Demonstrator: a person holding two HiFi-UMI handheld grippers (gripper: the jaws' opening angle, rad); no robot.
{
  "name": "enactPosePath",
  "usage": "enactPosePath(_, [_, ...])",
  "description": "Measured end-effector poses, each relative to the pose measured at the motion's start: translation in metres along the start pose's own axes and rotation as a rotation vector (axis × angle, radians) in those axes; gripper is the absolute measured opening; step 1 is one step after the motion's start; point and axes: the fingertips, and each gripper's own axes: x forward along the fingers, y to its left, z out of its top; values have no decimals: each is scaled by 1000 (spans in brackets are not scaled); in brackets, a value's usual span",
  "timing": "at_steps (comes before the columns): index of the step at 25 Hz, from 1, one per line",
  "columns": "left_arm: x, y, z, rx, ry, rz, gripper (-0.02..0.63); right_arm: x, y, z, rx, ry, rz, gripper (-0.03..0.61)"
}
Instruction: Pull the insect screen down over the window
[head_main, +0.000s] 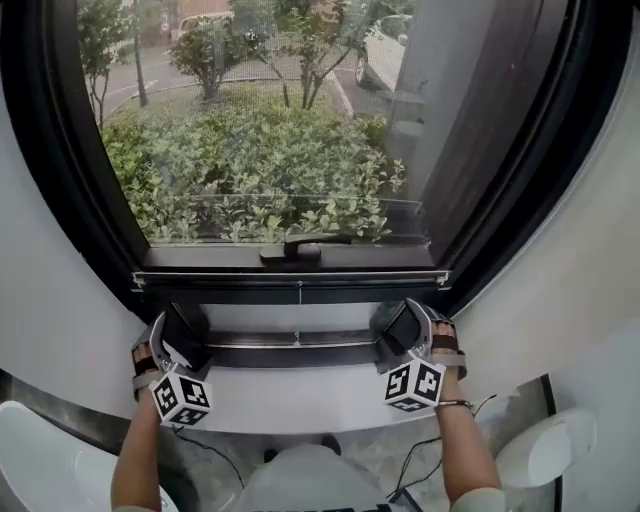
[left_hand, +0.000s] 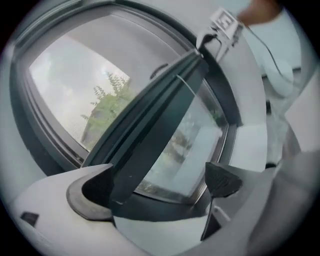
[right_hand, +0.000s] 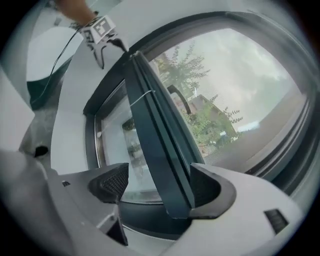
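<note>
1. Insect screen (head_main: 270, 150): the mesh covers most of the window opening. Its dark bottom bar (head_main: 290, 283) lies level, low in the opening. It sits just under the sash handle (head_main: 300, 245) and is not yet down on the frame's lower rail (head_main: 290, 345). A gap shows between the two.
2. A thin pull cord (head_main: 298, 300) hangs from the middle of the bar.
3. Left tongs (head_main: 185, 335) are at the bar's left end, near the lower left corner of the window frame (head_main: 60, 150). In the left gripper view the left tongs (left_hand: 160, 182) are released, jaws wide apart. The bar (left_hand: 150, 130) runs between them and rests against the left pad (left_hand: 97, 187). The other pad is clear of it.
4. Right tongs (head_main: 400, 330) are at the bar's right end, near the lower right corner of the frame. The right gripper view shows the same in mirror. The right tongs (right_hand: 157, 185) are released, with the bar (right_hand: 160, 145) against the right pad (right_hand: 205, 187) and the left pad apart from it.
5. So neither pair is clamped. Both straddle the bar.
6. The marker cubes (head_main: 182, 397) and (head_main: 415, 385) sit over the white sill (head_main: 290, 400), with a forearm behind each.
7. Outside, through the mesh: green shrubs (head_main: 260, 180), and a parked car (head_main: 380, 50) at the top right.
</note>
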Motion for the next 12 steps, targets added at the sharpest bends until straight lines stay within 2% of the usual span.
enactPosePath(3, [-25, -13, 34, -291, -182, -109, 565, -17, 8, 26, 226, -100, 28, 387])
enactPosePath(5, [-43, -16, 55, -437, -294, -156, 510, -30, 14, 47, 367, -178, 50, 375])
enactPosePath(8, [-64, -20, 73, -626, -409, -215, 413, -50, 25, 79, 555, -296, 90, 271])
enactPosePath(9, [-70, -20, 75, -687, -434, -231, 359, -57, 28, 89, 610, -333, 100, 226])
enactPosePath(12, [-84, -21, 71, -814, -473, -230, 97, -76, 37, 113, 766, -426, 119, 70])
